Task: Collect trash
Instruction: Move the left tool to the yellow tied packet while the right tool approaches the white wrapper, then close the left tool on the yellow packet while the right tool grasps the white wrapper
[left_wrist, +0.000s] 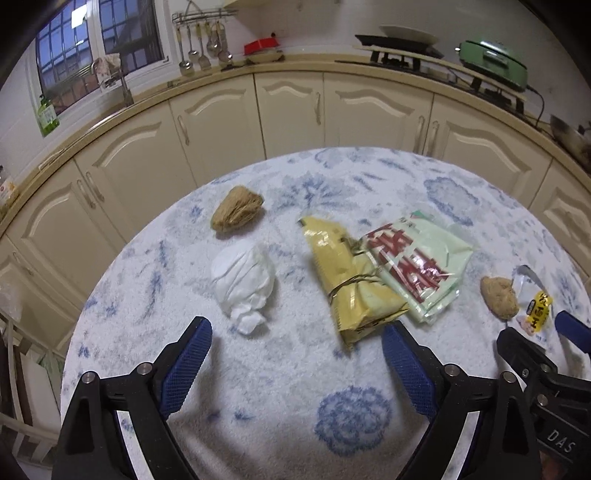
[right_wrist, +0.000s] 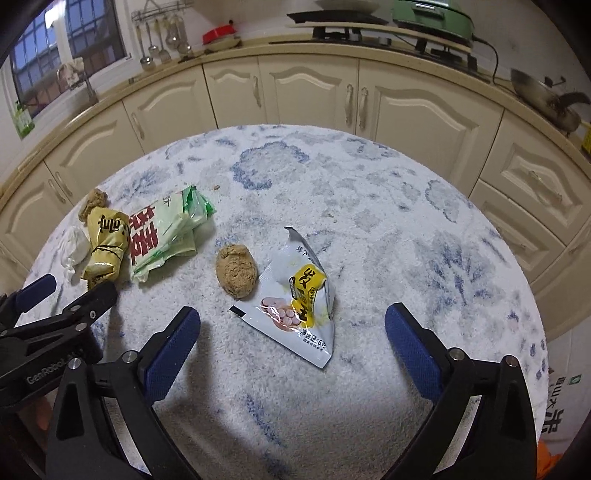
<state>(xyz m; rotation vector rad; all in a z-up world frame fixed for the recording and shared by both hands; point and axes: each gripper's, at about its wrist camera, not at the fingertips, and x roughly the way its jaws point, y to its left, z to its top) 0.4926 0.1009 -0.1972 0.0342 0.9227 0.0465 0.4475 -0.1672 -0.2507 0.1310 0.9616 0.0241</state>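
Trash lies on a round table with a white and blue cloth (left_wrist: 280, 369). My left gripper (left_wrist: 297, 345) is open above the cloth, just short of a crumpled white tissue (left_wrist: 243, 280) and a yellow wrapper (left_wrist: 351, 280). Beside the wrapper lies a pale green packet with red print (left_wrist: 421, 262), and a brown wad (left_wrist: 236, 213) sits farther back. My right gripper (right_wrist: 291, 338) is open around the near end of a white and yellow snack packet (right_wrist: 299, 299), not touching it. A second brown wad (right_wrist: 236, 271) lies left of that packet.
Cream kitchen cabinets (left_wrist: 288, 110) curve behind the table under a counter with a green appliance (left_wrist: 493, 62), a stove (left_wrist: 399, 46) and hanging utensils (left_wrist: 201, 44). A pan (right_wrist: 546, 98) sits at the right. The left gripper's body (right_wrist: 48, 332) shows at the right wrist view's left edge.
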